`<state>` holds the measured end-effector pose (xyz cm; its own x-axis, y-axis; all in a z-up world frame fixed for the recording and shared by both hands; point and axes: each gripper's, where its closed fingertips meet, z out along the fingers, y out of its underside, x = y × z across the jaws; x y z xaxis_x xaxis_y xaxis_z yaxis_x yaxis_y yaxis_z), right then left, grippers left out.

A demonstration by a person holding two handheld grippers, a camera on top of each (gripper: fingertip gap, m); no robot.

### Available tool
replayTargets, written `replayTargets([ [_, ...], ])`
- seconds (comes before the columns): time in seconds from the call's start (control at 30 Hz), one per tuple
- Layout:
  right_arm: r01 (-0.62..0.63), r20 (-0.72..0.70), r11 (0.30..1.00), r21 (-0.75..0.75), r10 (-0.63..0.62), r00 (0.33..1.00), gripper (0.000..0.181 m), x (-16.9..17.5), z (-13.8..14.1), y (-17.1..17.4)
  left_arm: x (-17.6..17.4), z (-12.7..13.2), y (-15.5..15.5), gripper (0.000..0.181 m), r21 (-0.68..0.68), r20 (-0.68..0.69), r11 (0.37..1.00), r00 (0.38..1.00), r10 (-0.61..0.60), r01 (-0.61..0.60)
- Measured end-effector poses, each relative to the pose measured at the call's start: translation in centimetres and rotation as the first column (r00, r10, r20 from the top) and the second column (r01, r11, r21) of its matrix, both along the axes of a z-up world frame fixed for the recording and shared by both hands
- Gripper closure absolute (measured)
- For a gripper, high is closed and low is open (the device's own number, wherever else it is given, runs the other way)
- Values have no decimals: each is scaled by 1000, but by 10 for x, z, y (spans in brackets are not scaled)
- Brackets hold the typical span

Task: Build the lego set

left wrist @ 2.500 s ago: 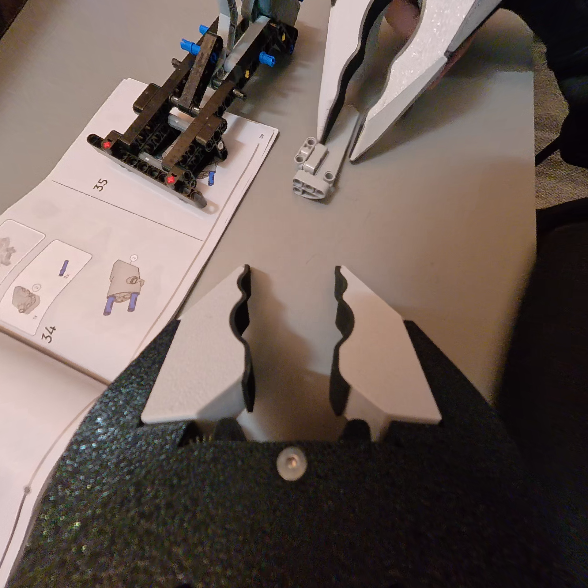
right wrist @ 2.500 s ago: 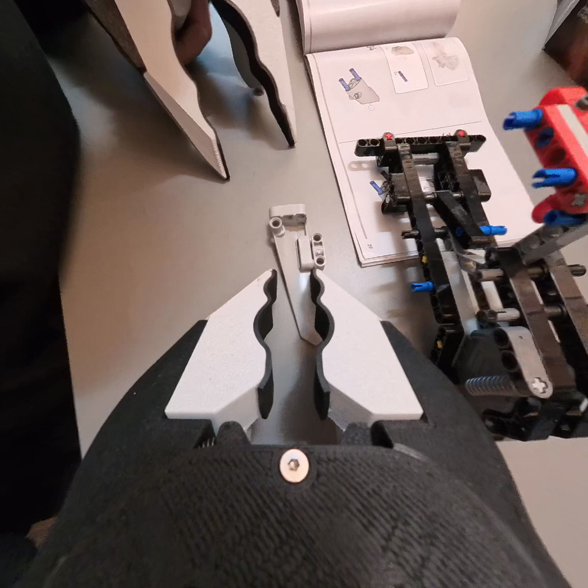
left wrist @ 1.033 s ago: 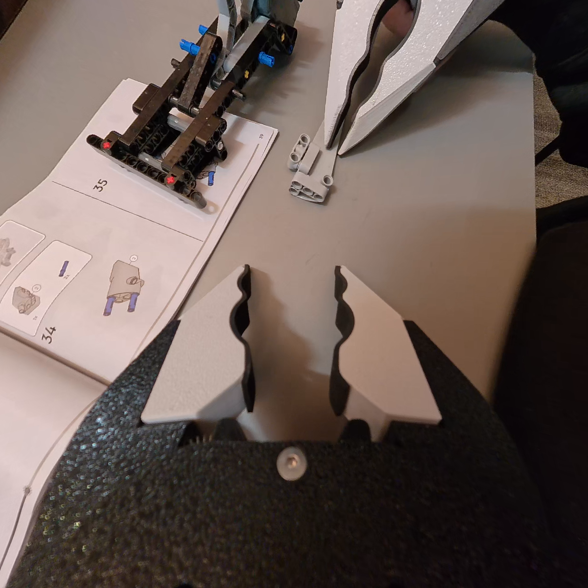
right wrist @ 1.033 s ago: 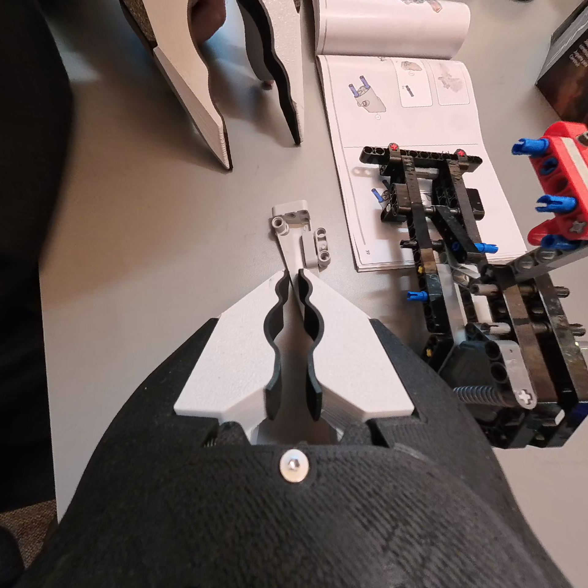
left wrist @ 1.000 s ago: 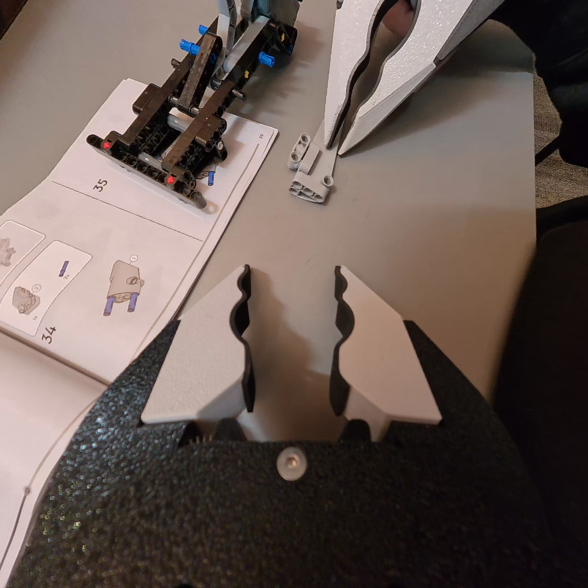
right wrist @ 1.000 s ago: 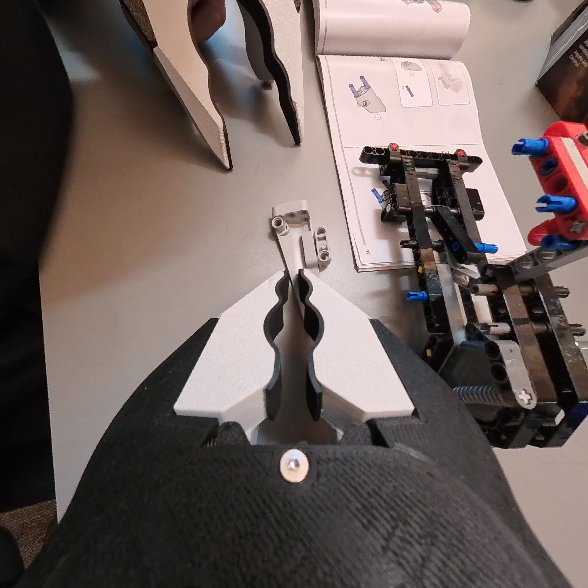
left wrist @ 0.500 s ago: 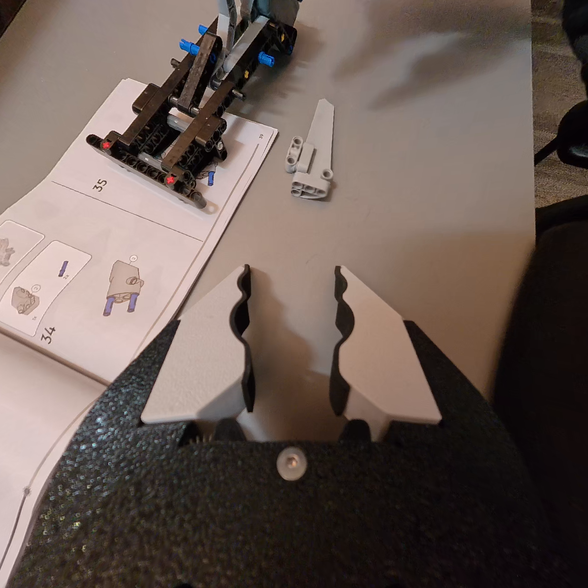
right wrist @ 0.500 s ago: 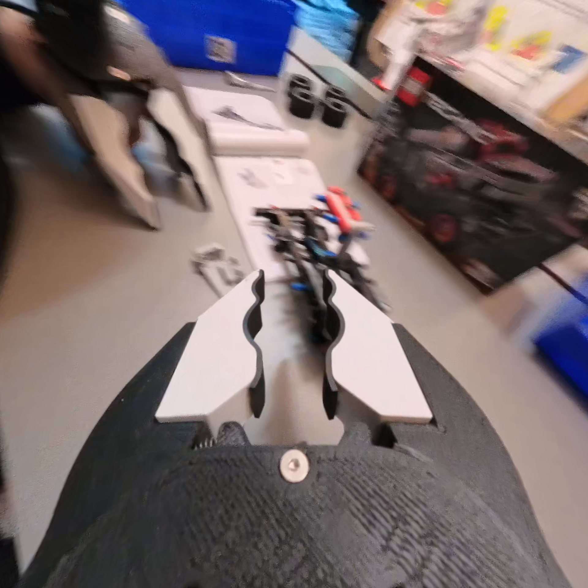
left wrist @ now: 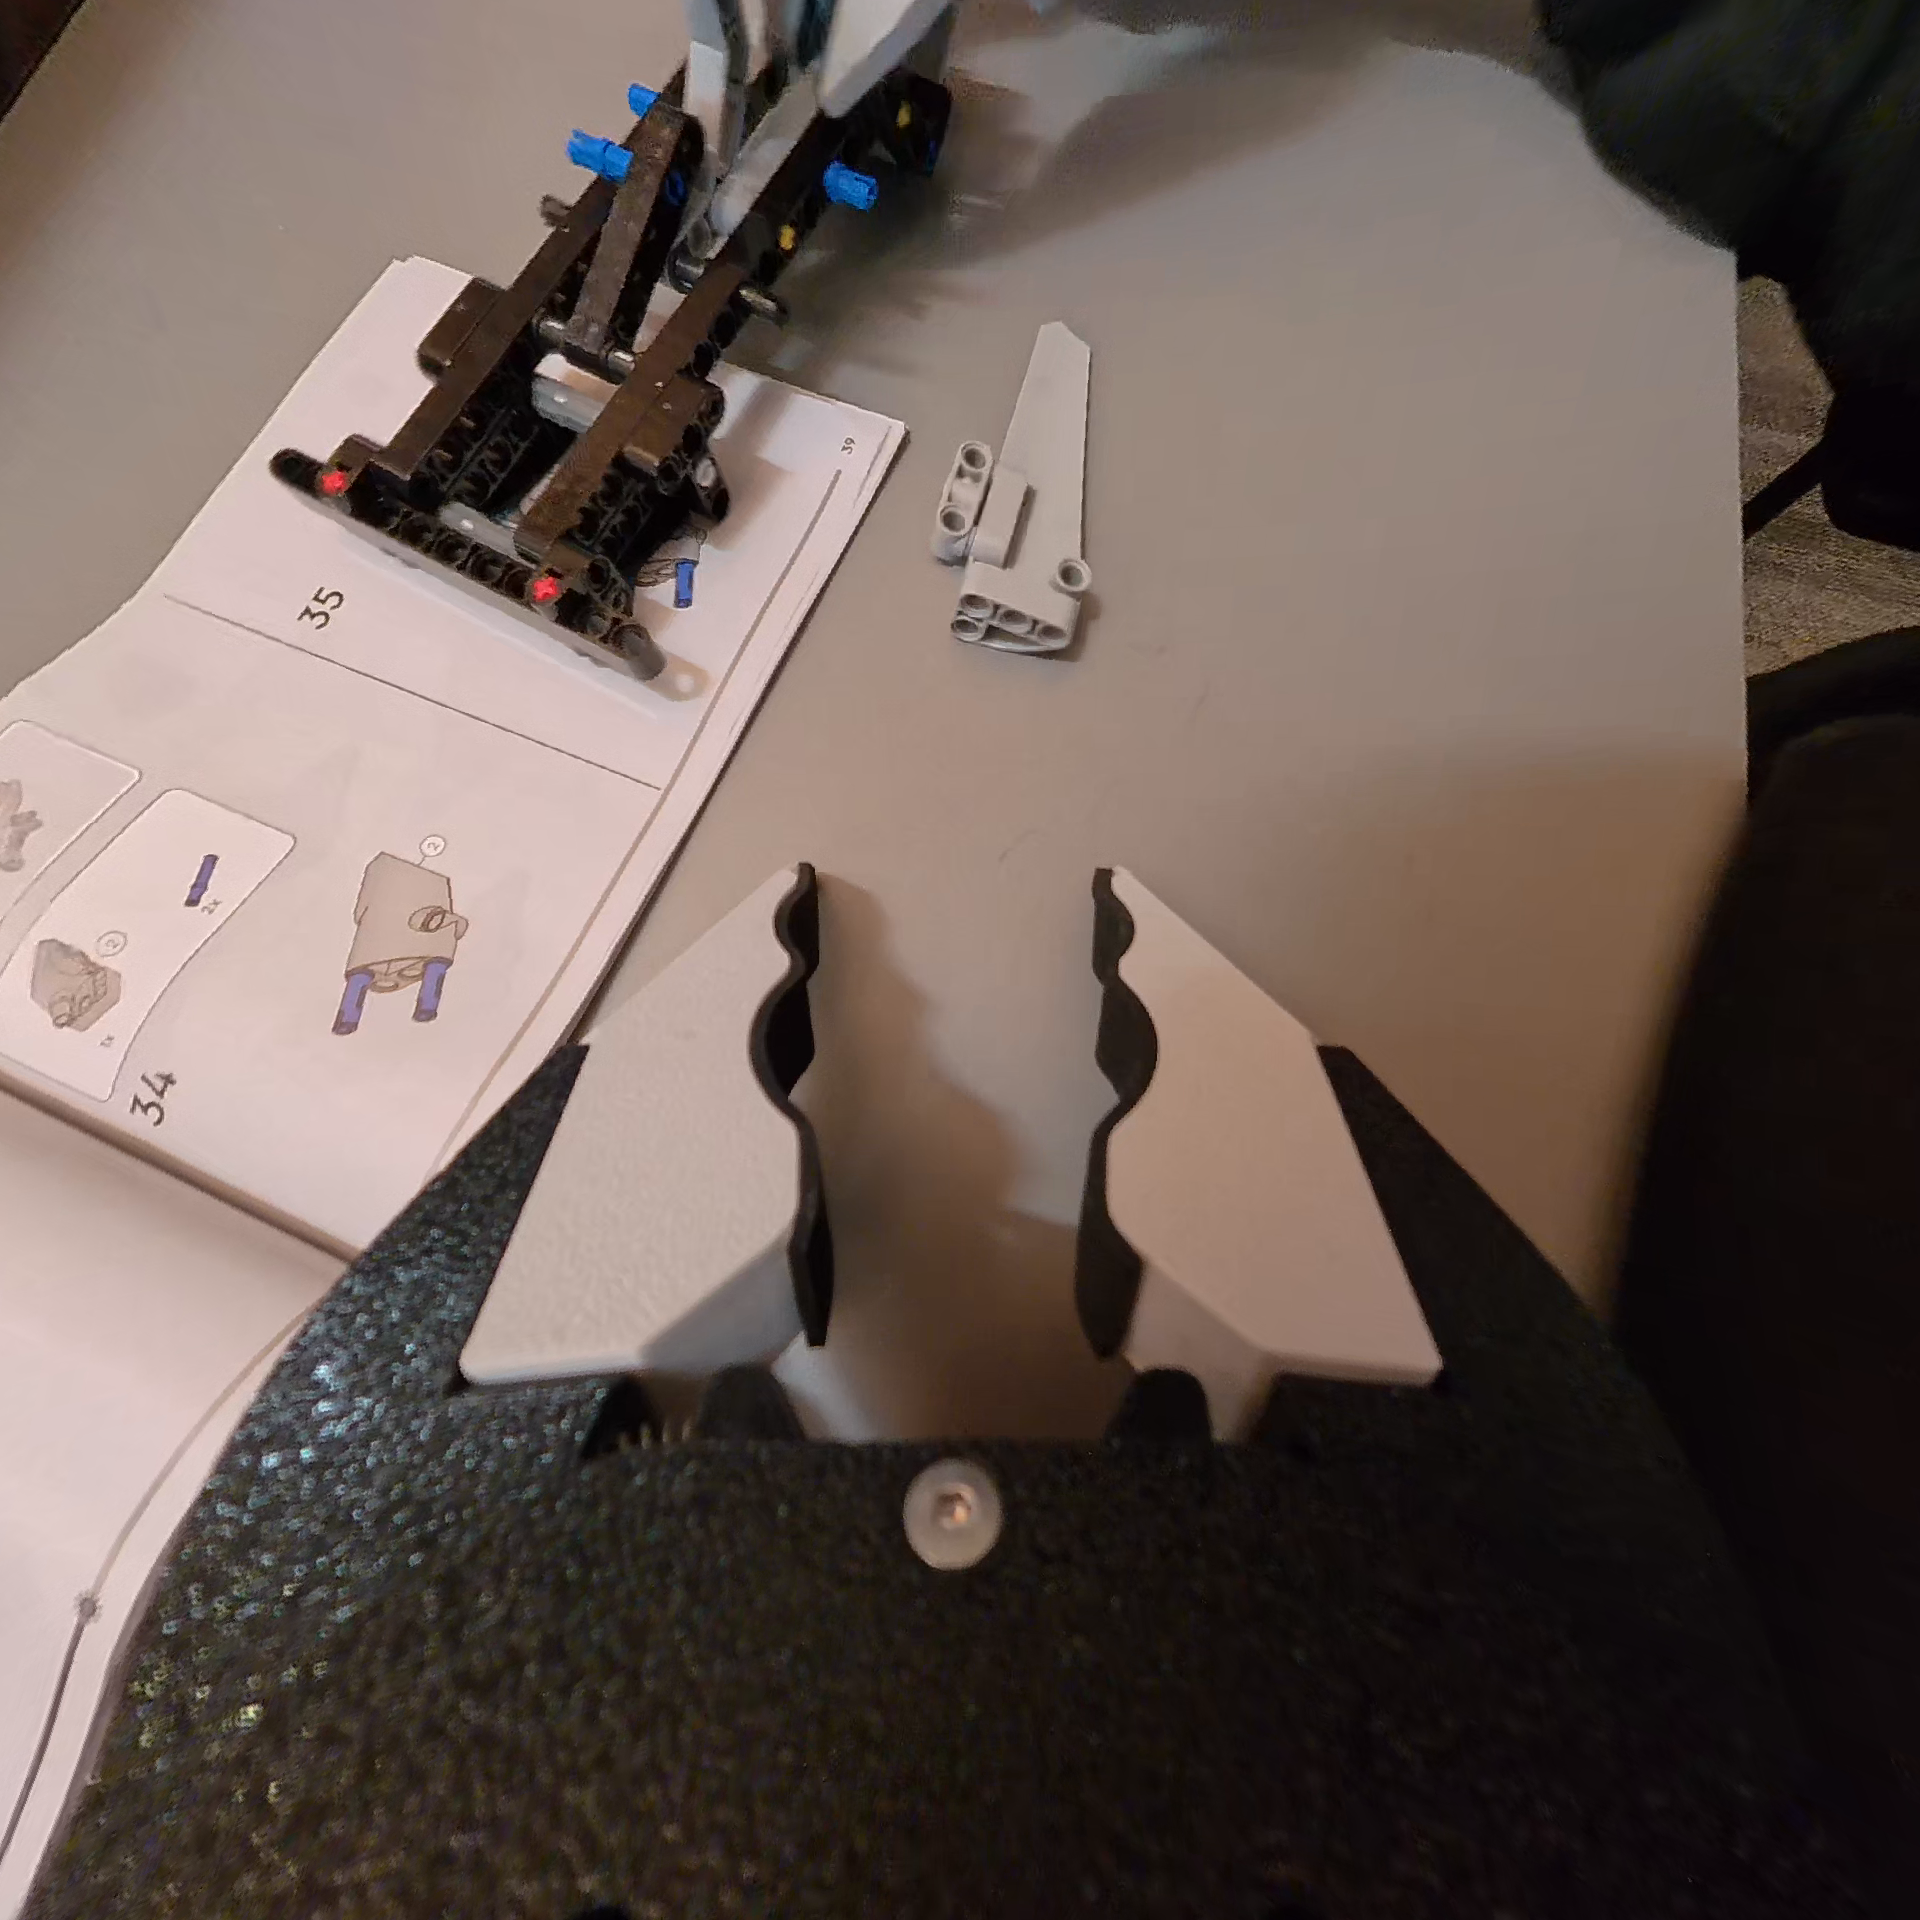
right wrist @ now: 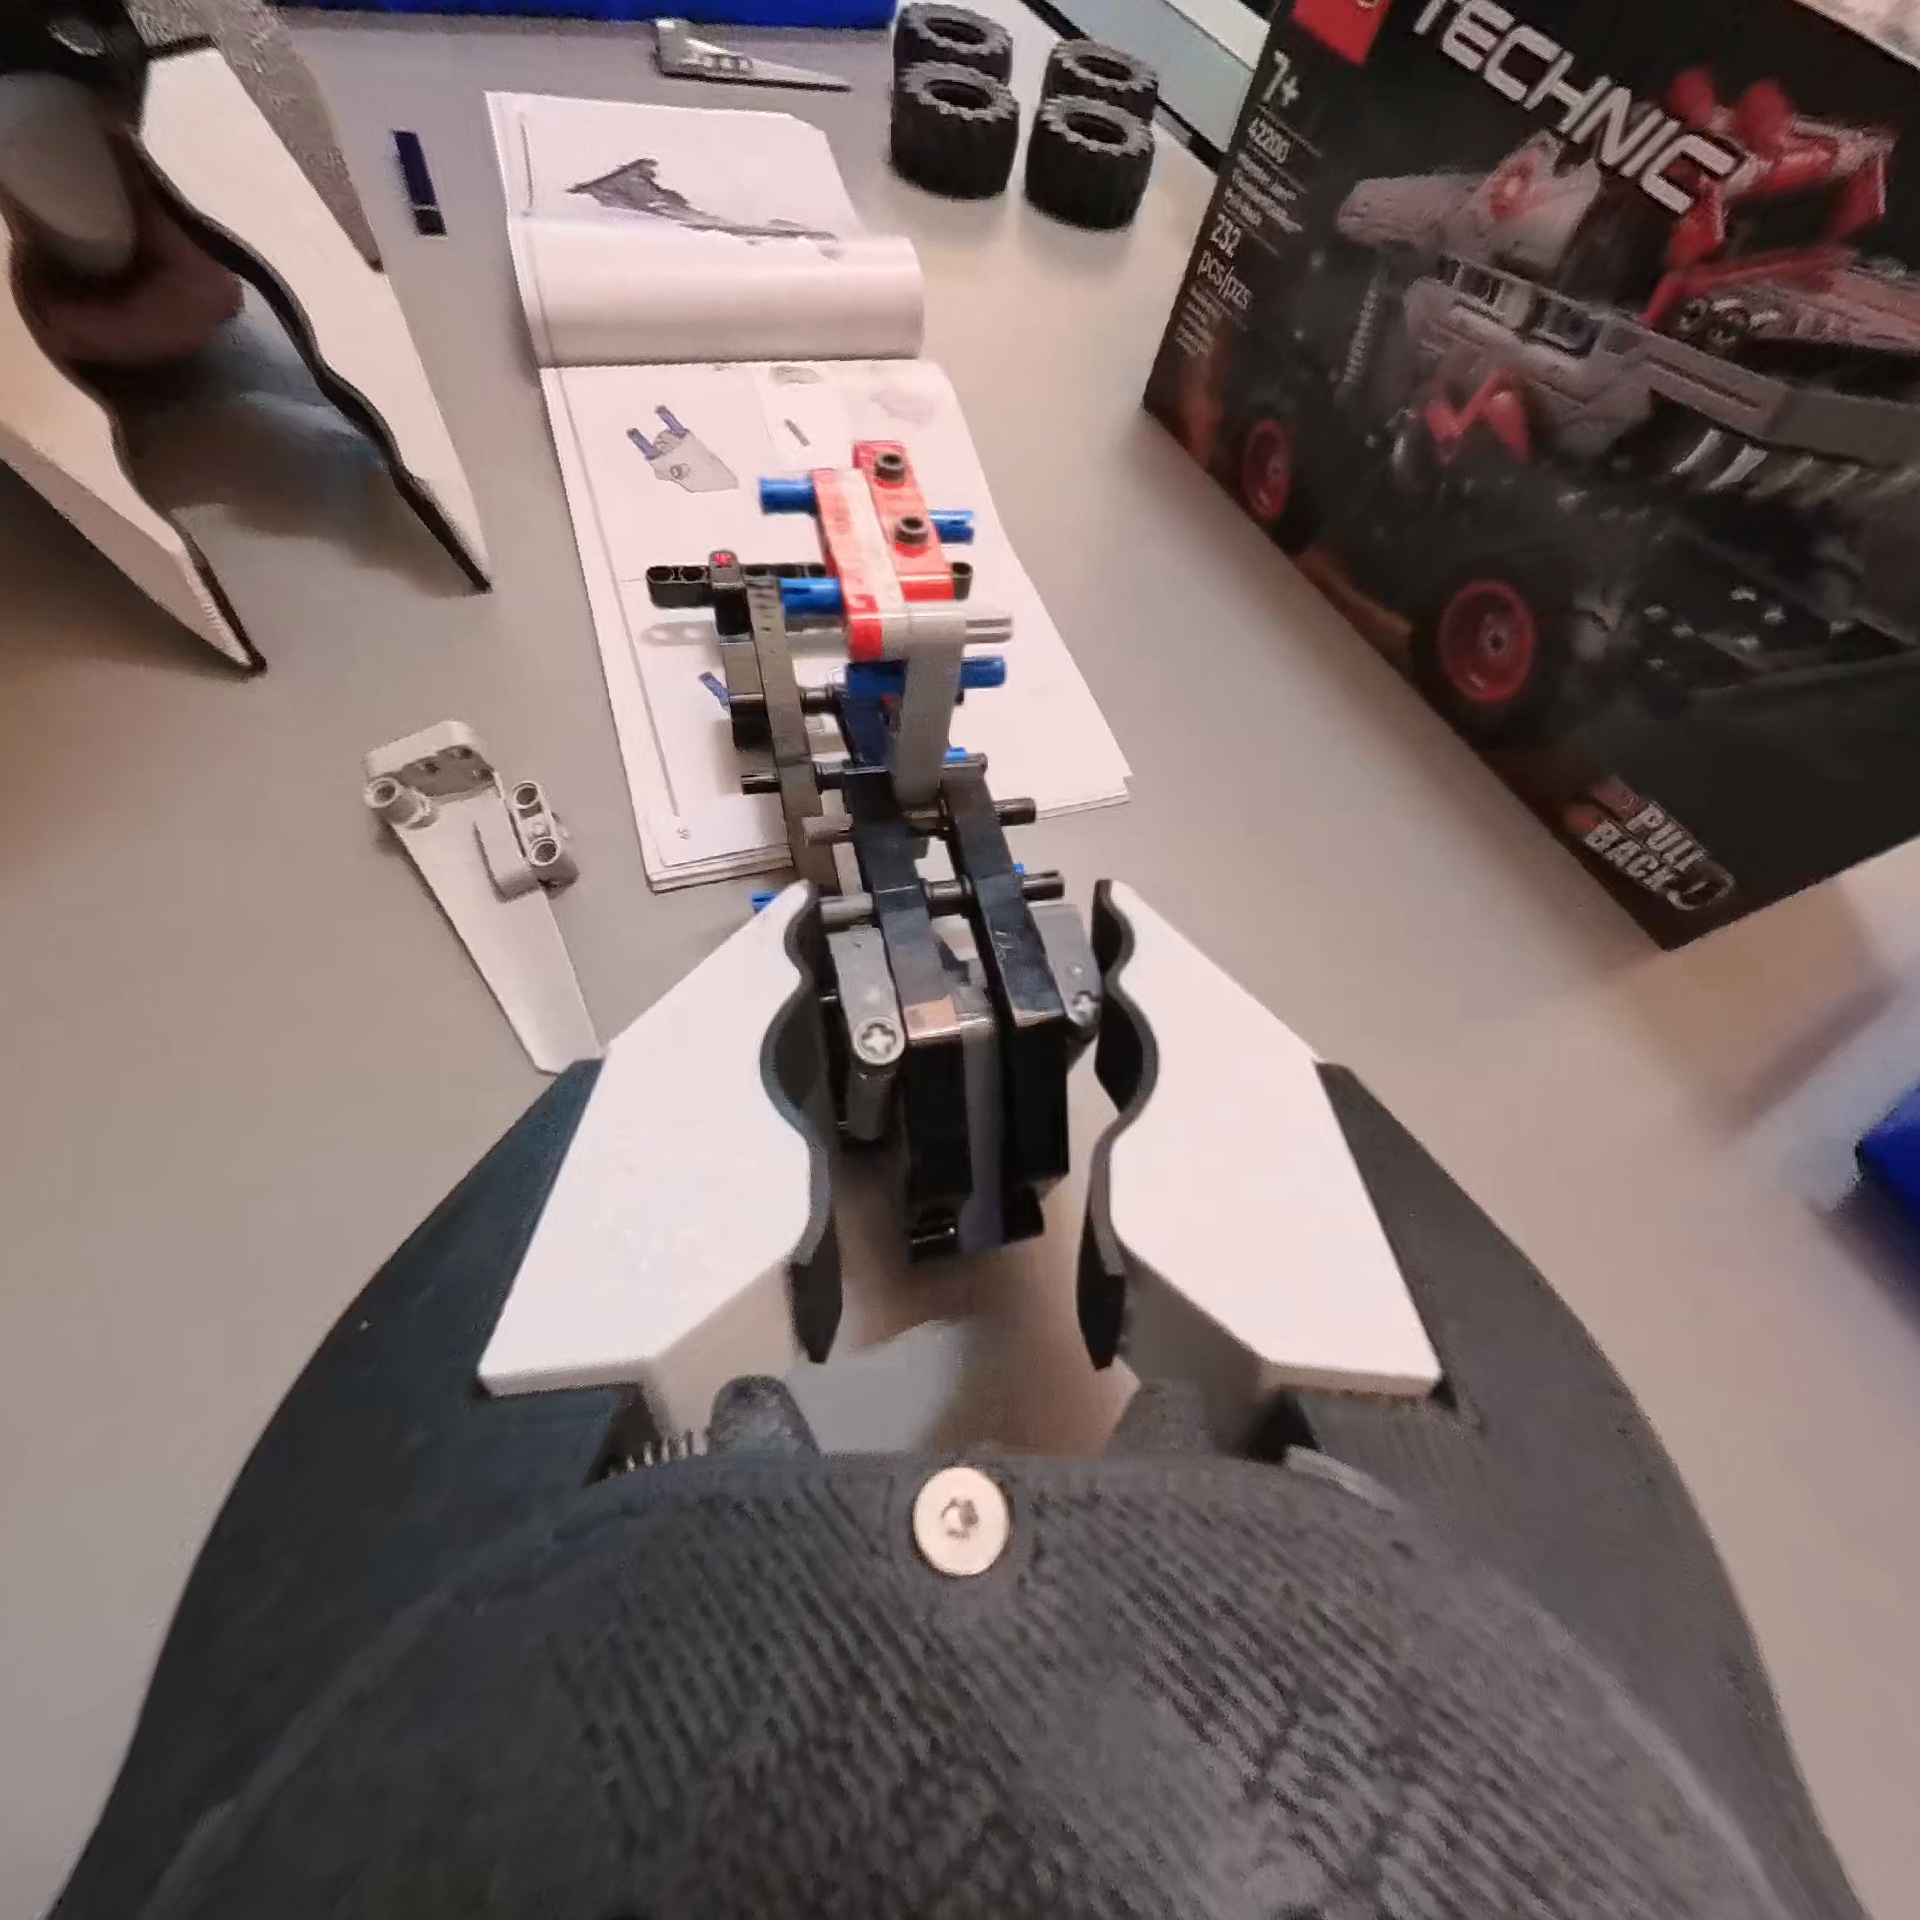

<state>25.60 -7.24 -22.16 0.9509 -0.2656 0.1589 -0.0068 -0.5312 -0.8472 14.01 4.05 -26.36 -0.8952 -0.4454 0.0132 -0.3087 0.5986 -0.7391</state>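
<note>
The black Lego chassis point(right wrist: 935, 935), with red and blue parts on top, lies partly on the open instruction booklet point(right wrist: 727, 436). My right gripper point(right wrist: 951, 894) is open, its fingers on either side of the chassis's near end. A grey wing-shaped panel point(right wrist: 468, 883) with a small connector on it lies on the table left of the chassis. In the left wrist view my left gripper point(left wrist: 951, 883) is open and empty, low over the table, with the panel point(left wrist: 1023, 499) ahead of it and the chassis point(left wrist: 582, 416) ahead to the left. The right gripper point(left wrist: 821, 62) shows blurred at the chassis's far end.
The grey table point(left wrist: 1351, 623) ends close on the right in the left wrist view. In the right wrist view the set's box point(right wrist: 1558, 416) stands to the right, with several black tyres point(right wrist: 1023, 114) behind the booklet. The left gripper point(right wrist: 364, 623) hangs at upper left. The gap from one gripper's tips to the other's is roughly 15 cm.
My right gripper let go of the grey panel's tip, opened, and swung right to straddle the chassis's near end. The panel lies slightly turned. The left gripper has not moved.
</note>
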Motion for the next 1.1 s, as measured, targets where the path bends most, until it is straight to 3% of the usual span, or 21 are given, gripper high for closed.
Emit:
replayTargets([
  [0.17, -3, 45, 1000, -24, 4, 999, 133, 5, 0, -3, 0, 0, 0, 131, 0, 1, 1000, 1000, -3, 3],
  [0.5, 235, 84, 971, -48, -231, 969, 133, 35, -1, -65, 0, 0, -1, 131, 0, 0, 1000, 1000, -7, 7],
  [0.7, 300, 122, 953, -35, -293, 948, 130, 46, 1, -74, 1, 0, -1, 131, 0, 0, 1000, 1000, -9, 9],
  [0.83, 349, 169, 937, -16, -341, 925, 117, 39, 23, -83, 1, 0, -1, 131, 0, 0, 1000, 1000, -9, 9],
  [0.9, 375, 236, 927, 10, -366, 900, 120, 30, 46, -87, 1, 0, -1, 131, 0, 0, 1000, 1000, -9, 9],
  [1.0, 281, 267, 957, 78, -291, 919, 147, -2, 73, -60, 1, 0, -1, 131, 0, 2, 1000, 1000, -9, 9],
  [1.1, 29, 189, 998, 55, -39, 981, 148, -51, 52, -4, 1, 0, -1, 131, 0, 1, 1000, 1000, -9, 9],
])
